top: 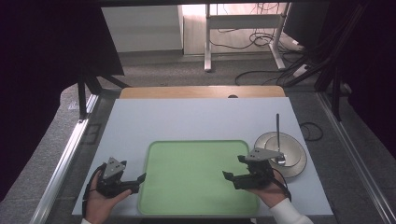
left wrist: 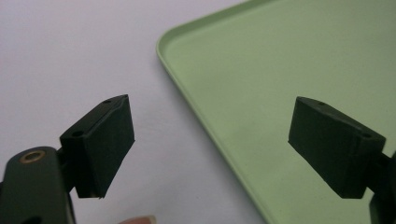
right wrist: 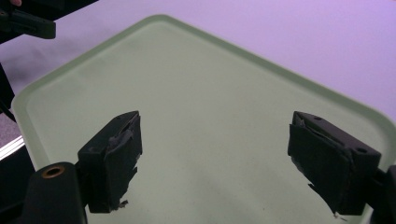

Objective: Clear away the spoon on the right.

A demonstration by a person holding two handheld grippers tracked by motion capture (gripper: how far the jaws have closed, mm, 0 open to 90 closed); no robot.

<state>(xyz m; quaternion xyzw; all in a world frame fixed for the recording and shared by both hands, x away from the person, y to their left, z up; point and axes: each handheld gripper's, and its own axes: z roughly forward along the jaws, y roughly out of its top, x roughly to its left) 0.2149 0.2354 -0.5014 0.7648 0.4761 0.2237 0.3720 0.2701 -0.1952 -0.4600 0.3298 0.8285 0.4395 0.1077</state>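
Observation:
A light green tray (top: pixel 198 177) lies with nothing on it at the near middle of the white table. My left gripper (top: pixel 134 171) is held at the tray's left edge, open. In the left gripper view its jaws (left wrist: pixel 210 144) straddle the rim, one over the table and one over the tray (left wrist: pixel 289 60). My right gripper (top: pixel 233 167) hovers over the tray's right part, open. In the right gripper view it (right wrist: pixel 215 158) holds nothing, with the bare tray (right wrist: pixel 196 84) beneath. The left gripper (right wrist: pixel 28 23) shows at the top left there.
A round grey plate (top: pixel 299 161) sits right of the tray, just behind my right hand, with a dark-handled spoon (top: pixel 278 130) resting in it. The white table top (top: pixel 196 116) ends in a wooden strip at the back. Metal rails run along both sides.

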